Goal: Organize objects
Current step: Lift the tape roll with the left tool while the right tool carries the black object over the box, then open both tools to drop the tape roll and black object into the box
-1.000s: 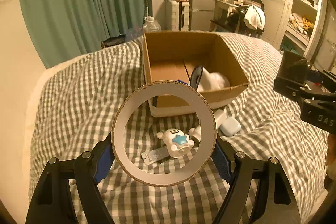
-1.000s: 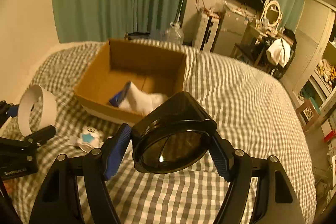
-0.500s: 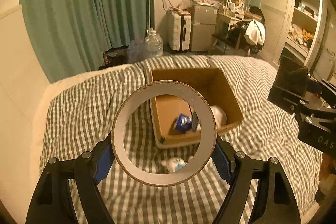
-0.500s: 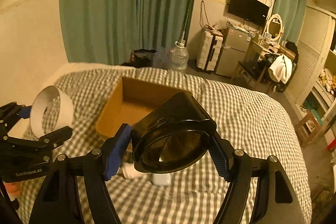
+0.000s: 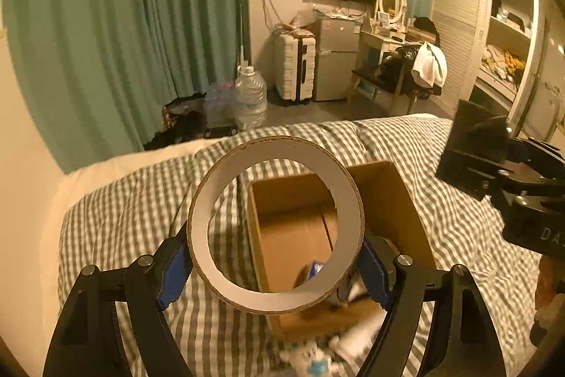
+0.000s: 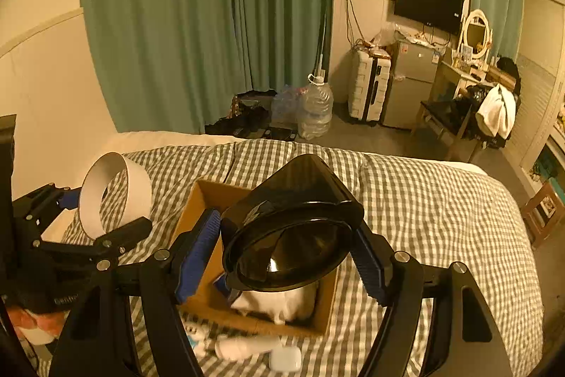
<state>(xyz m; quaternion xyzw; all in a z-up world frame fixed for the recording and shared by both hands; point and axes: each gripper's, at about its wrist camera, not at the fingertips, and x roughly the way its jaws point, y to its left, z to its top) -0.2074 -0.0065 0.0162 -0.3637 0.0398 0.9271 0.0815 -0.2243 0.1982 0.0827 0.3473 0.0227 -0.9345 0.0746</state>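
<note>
One cardboard ring (image 5: 275, 225) is pinched between the pads of the left gripper (image 5: 275, 267), held in the air above the near-left edge of the single open cardboard box (image 5: 385, 200) on the checked bedspread (image 5: 141, 218). One black funnel (image 6: 293, 235) is clamped in the right gripper (image 6: 286, 257), over the box. A white toy (image 5: 310, 359) lies near the box. Compared with half a second ago, both grippers have been raised and the box appears lower in view.

Open cardboard box (image 6: 208, 200) mouth below, white cloth (image 6: 282, 304) heaped at its near end
</note>
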